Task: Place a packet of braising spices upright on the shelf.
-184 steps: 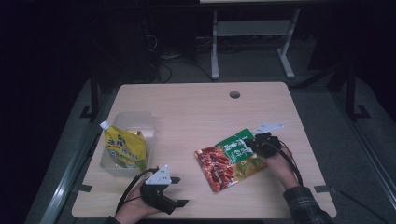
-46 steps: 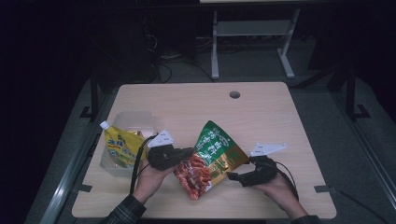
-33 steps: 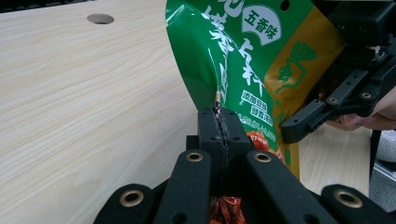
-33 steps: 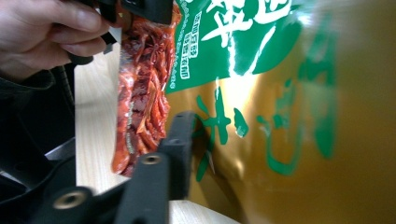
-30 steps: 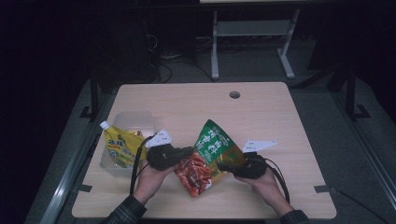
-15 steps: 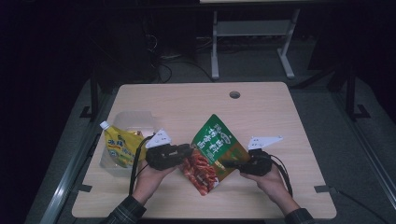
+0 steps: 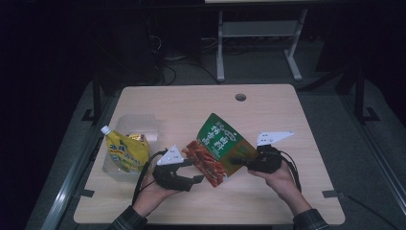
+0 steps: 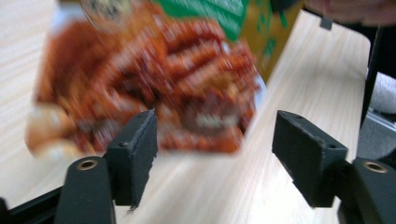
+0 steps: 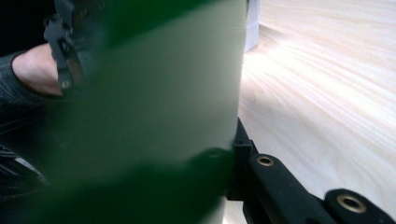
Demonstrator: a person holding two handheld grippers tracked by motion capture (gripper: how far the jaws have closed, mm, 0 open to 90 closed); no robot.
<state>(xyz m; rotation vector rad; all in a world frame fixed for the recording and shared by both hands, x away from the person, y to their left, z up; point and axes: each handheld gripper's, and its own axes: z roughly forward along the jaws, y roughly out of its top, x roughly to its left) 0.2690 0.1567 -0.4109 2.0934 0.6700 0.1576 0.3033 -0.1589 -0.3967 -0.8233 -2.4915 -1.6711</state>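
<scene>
Above the worktop's [image 7: 287,120] middle, toward its near edge, the snack bag [image 7: 218,148] hangs tilted, clamped at its green end by the right hand-held gripper [image 7: 239,162]; the left hand-held gripper [image 7: 195,172] has just been opening, jaws apart, nothing between them. Handover looks done; next, carry it to the clear tub [image 7: 143,125] near the left edge, beside the yellow pouch [image 7: 125,152]

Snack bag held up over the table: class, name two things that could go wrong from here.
1. Only the right gripper is shut on the snack bag, pinching one edge; the left gripper has just been opening, so the bag could swing or slip.
2. The clear tub already holds a yellow pouch, so room looks tight.
</scene>
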